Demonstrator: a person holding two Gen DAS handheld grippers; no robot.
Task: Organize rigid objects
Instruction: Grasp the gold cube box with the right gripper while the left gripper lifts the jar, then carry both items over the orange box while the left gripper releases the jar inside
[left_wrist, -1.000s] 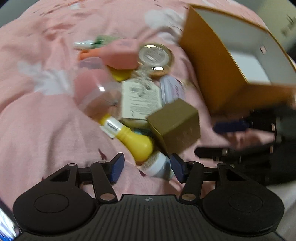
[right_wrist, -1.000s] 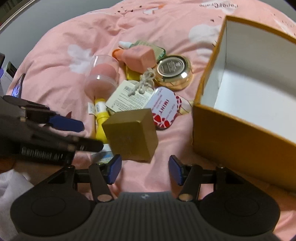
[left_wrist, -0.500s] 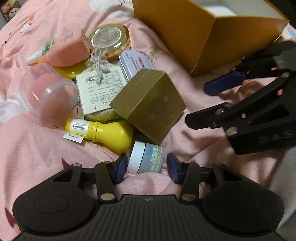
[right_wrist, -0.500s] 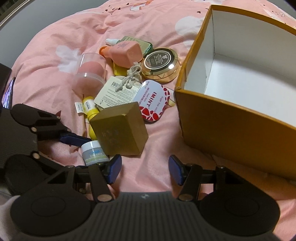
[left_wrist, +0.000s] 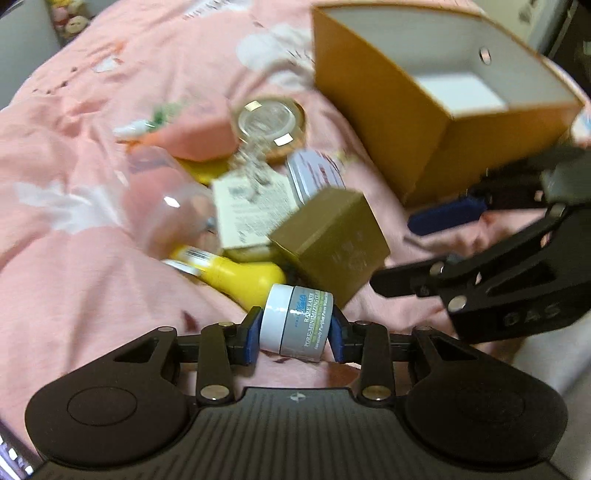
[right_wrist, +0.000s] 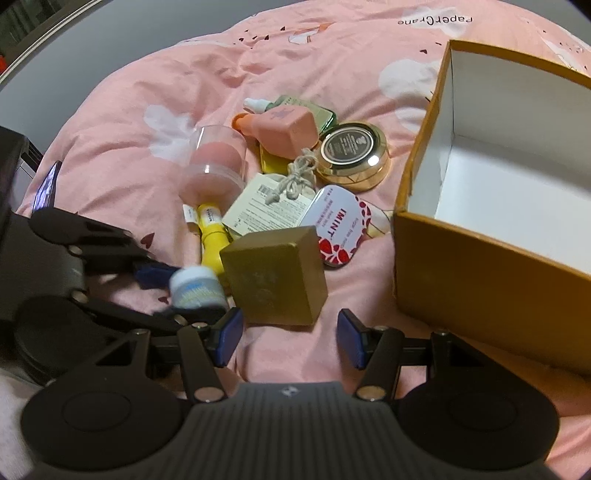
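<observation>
My left gripper (left_wrist: 295, 334) is shut on a small grey jar with a white lid (left_wrist: 295, 325), held just above the pink bedding. The jar also shows, blurred, in the right wrist view (right_wrist: 197, 286), between the left gripper's fingers. A gold cube box (left_wrist: 330, 242) (right_wrist: 275, 275) lies just beyond it. My right gripper (right_wrist: 288, 338) is open and empty, just in front of the gold box; it also shows at the right of the left wrist view (left_wrist: 424, 251). An open orange cardboard box (right_wrist: 480, 266) (left_wrist: 399, 122) stands on the right, white inside.
A pile lies on the pink bedding (right_wrist: 147, 92): a yellow bottle (right_wrist: 212, 242), a clear case with a pink sponge (right_wrist: 216, 166), a tagged white pouch (right_wrist: 266, 208), an IMINT tin (right_wrist: 338, 227), a gold compact (right_wrist: 352, 155), a pink bottle (right_wrist: 282, 131) and a green bottle (right_wrist: 314, 110).
My left gripper closed on the small grey jar and lifted it slightly. The right gripper stayed open and shifted little, near the gold box.
</observation>
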